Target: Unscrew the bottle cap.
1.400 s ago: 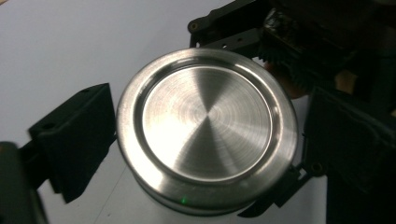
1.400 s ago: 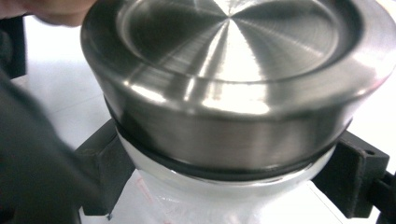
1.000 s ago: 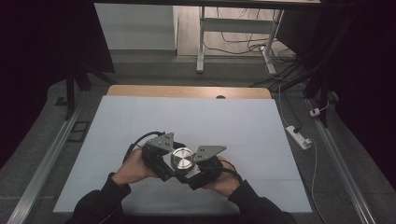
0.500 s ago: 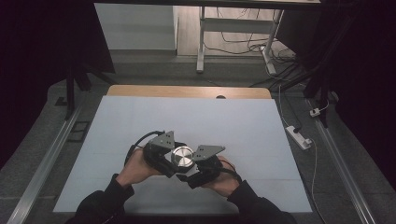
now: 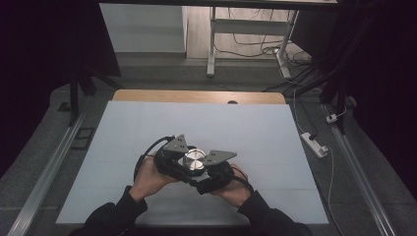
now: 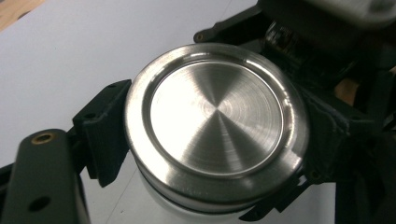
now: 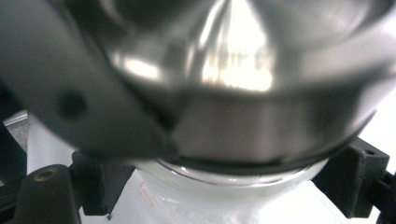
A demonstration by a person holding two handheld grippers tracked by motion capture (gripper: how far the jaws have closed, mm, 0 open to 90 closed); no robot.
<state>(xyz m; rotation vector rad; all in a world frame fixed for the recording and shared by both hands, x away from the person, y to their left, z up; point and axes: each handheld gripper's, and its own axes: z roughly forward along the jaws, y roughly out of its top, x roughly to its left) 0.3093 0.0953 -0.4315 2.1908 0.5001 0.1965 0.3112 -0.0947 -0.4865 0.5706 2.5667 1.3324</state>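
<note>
Held above the white surface [image 5: 275,132], a jar with a polished metal lid [image 6: 215,123] looks rigid and slippery; the left tool [image 5: 173,160] clamps its body, the right tool [image 5: 212,173] its lid rim.

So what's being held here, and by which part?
A white jar with a round metal lid. The left claw grips the white body just below the lid; the right claw closes on the lid's rim.

Bench [image 5: 147,96]: wooden top, exposed as a strip along the far edge. A white sheet [image 5: 275,137] covers the remaining surface, lying flat to the near edge.
</note>
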